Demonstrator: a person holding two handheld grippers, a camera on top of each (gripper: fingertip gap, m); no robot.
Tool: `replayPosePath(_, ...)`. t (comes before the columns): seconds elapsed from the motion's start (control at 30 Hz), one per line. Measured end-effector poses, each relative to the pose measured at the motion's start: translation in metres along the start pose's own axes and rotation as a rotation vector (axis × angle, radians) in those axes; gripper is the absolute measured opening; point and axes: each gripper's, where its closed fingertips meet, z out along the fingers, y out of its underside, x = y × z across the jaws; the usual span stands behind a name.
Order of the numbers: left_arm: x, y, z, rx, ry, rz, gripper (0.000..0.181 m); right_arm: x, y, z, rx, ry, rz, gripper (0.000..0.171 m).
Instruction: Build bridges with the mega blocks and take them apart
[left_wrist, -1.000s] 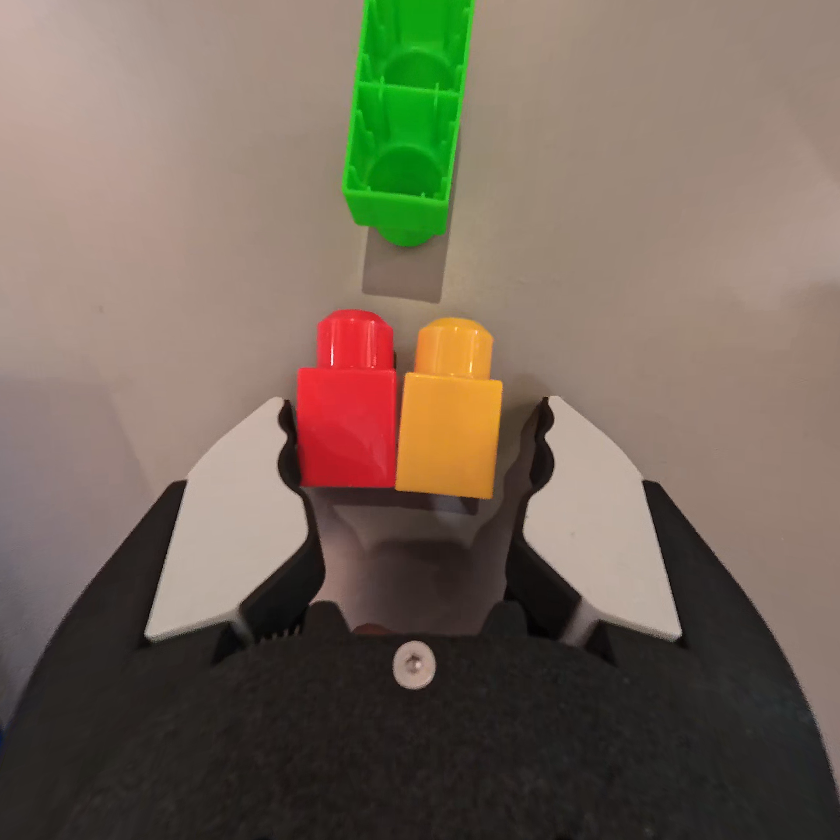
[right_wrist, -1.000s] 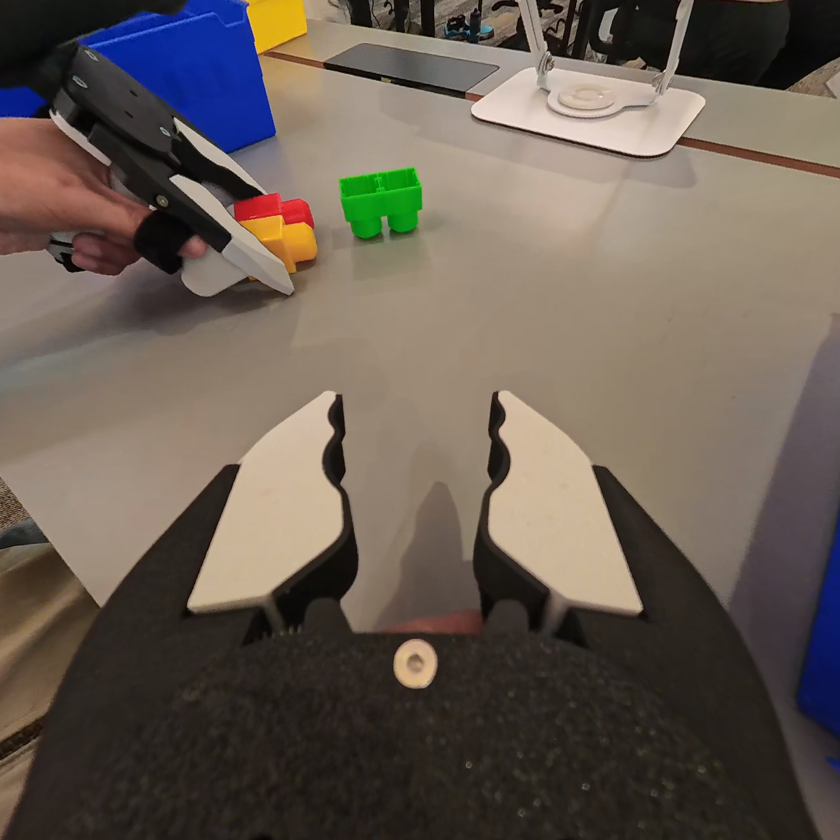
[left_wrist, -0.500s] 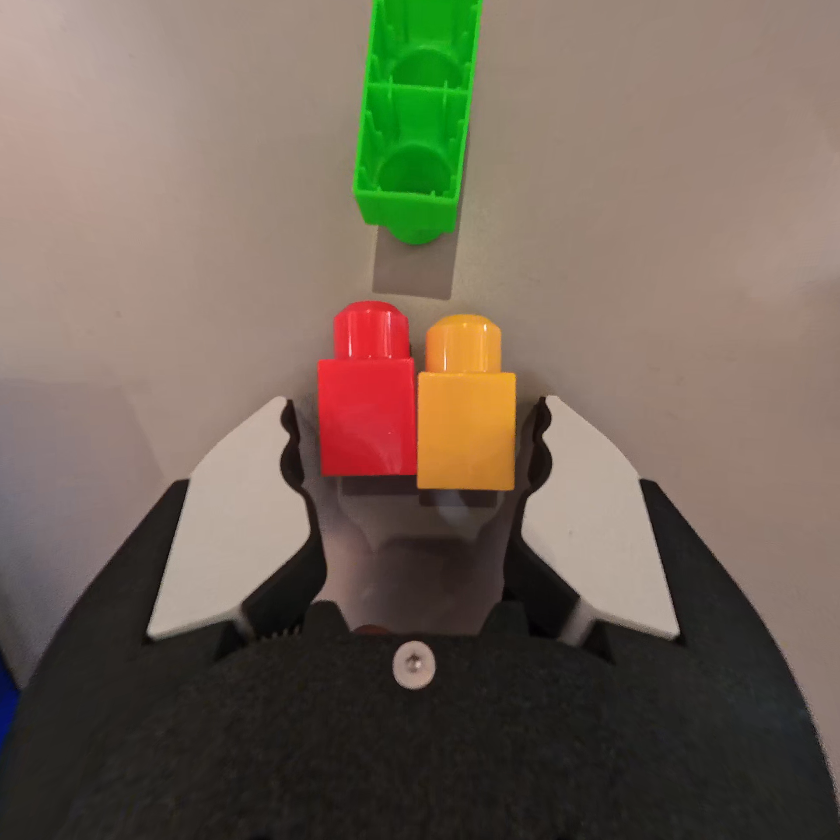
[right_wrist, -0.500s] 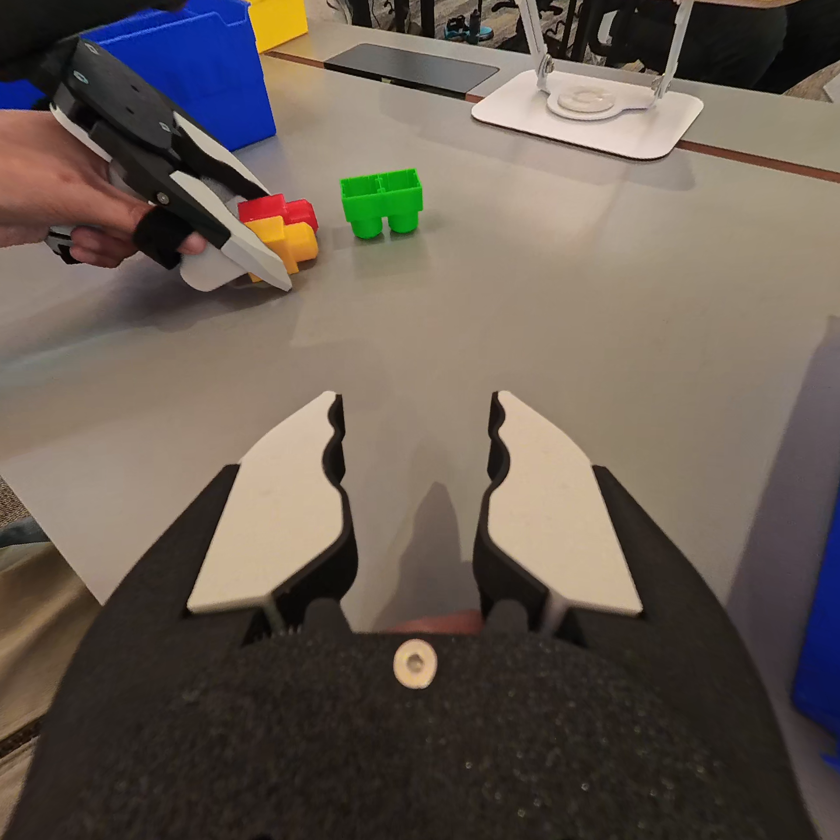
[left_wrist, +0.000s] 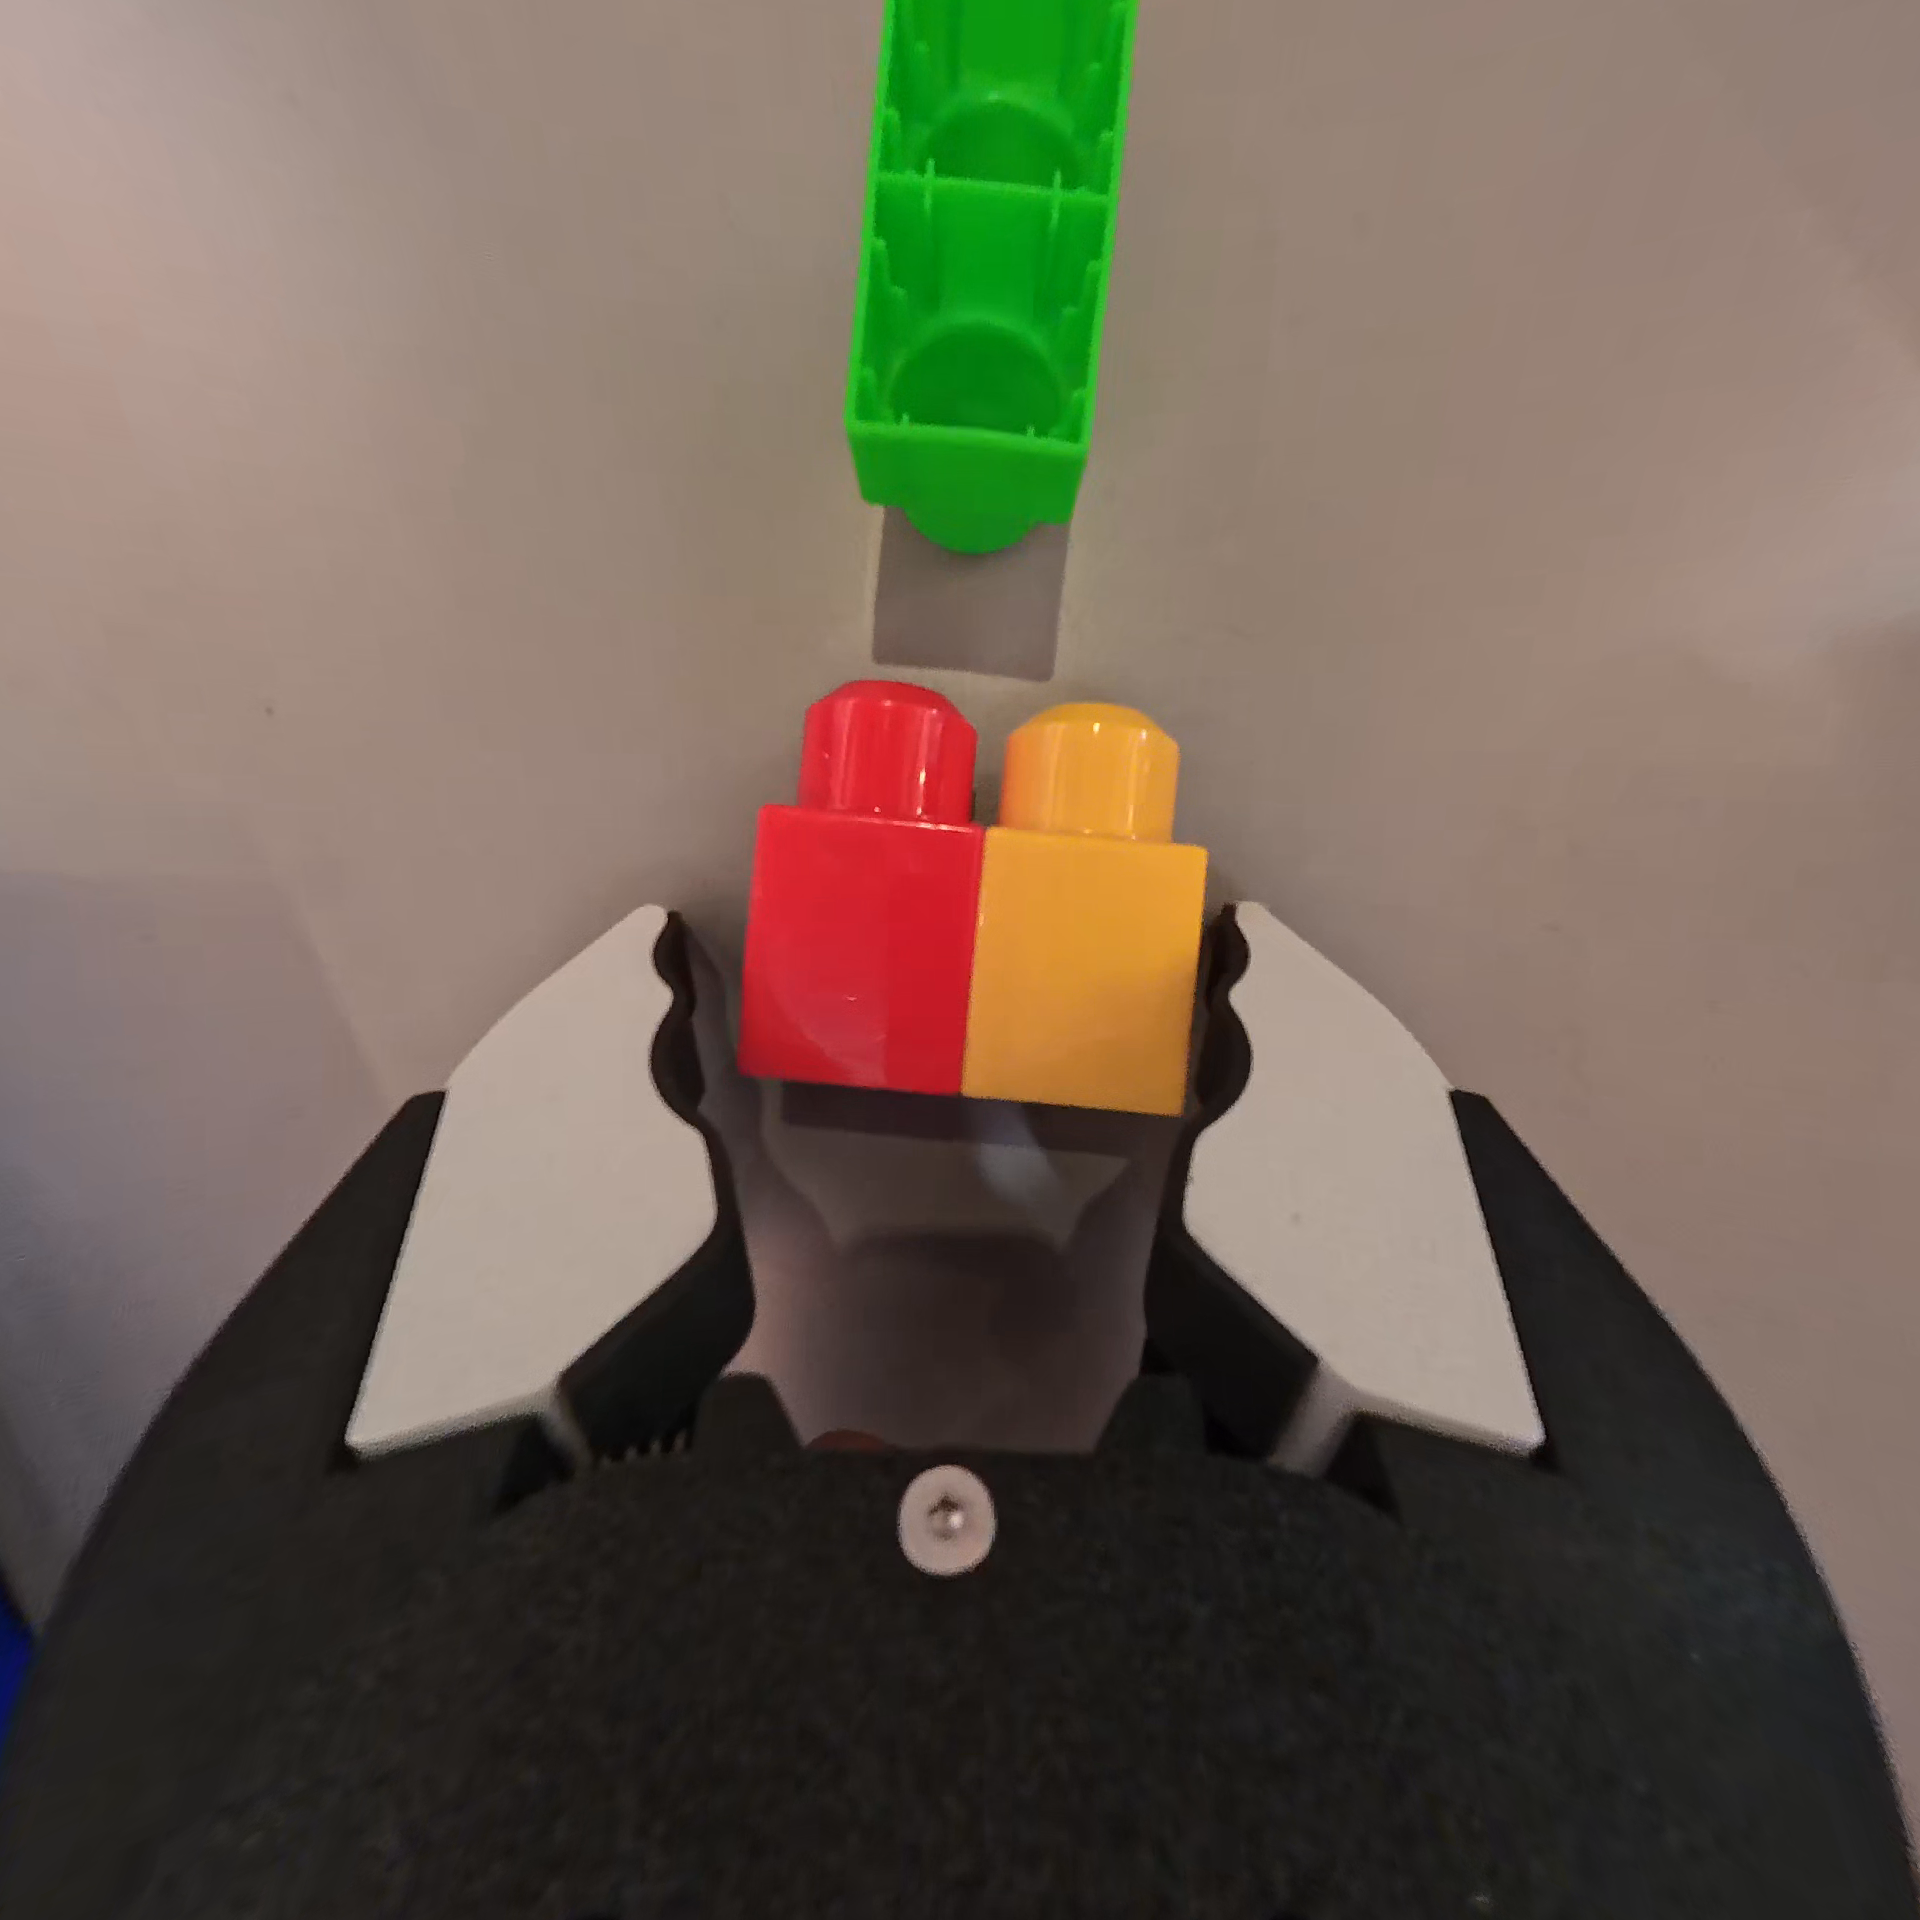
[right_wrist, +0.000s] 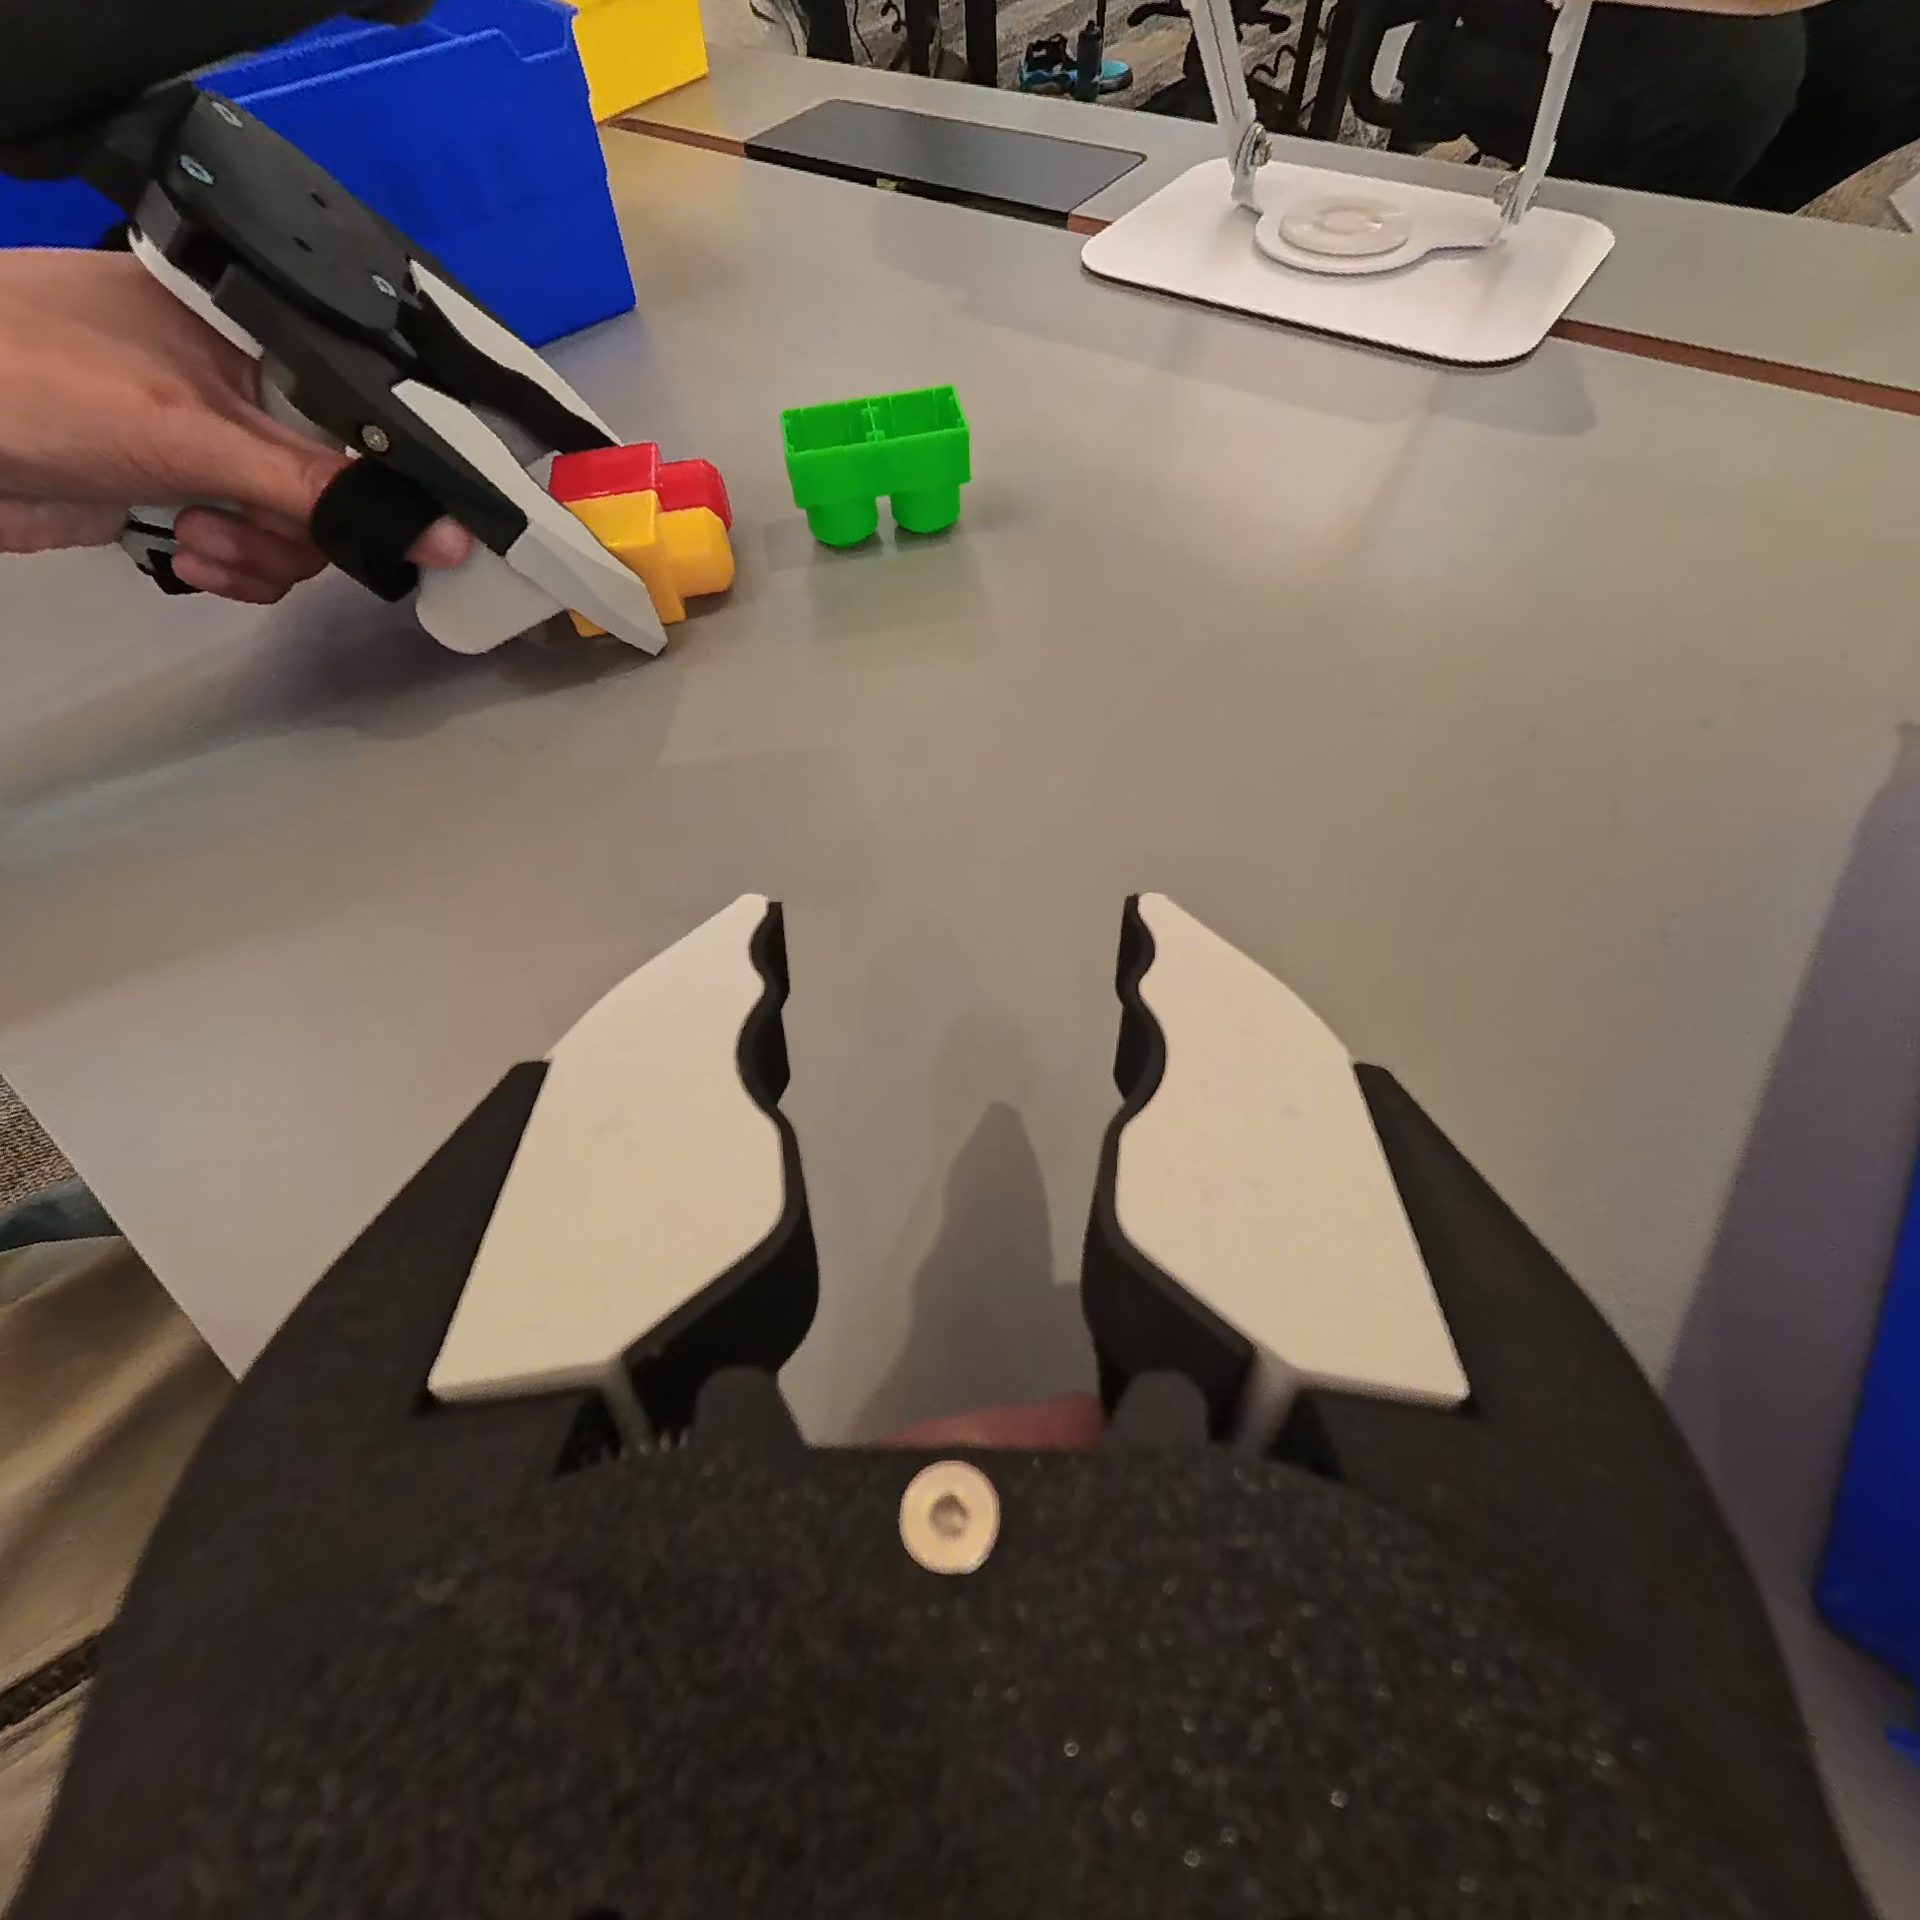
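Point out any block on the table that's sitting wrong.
All three. The green block stands upside down on its two studs, hollow underside facing up. The red block and yellow block lie on their sides, touching, studs pointing toward the green one, between the open left gripper fingers.

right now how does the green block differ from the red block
The green block has two studs; the red block has one. The green block stands upside down on its studs, hollow side up; the red block lies on its side. The green block stands alone; the red block touches the yellow block. Both rest on the table.
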Motion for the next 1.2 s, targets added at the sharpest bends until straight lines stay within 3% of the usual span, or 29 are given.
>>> replayPosePath(0.53,-0.0034,0.0004,-0.0019,0.004,0.031,0.046,0.081,-0.0012,0.0002,-0.0002,-0.001,-0.004,-0.002,0.061)
replayPosePath(1.2,-0.007,-0.0007,-0.007,0.06,-0.022,0.099,0.079,-0.0012,-0.0004,-0.0002,0.0,-0.005,0.0,0.061)
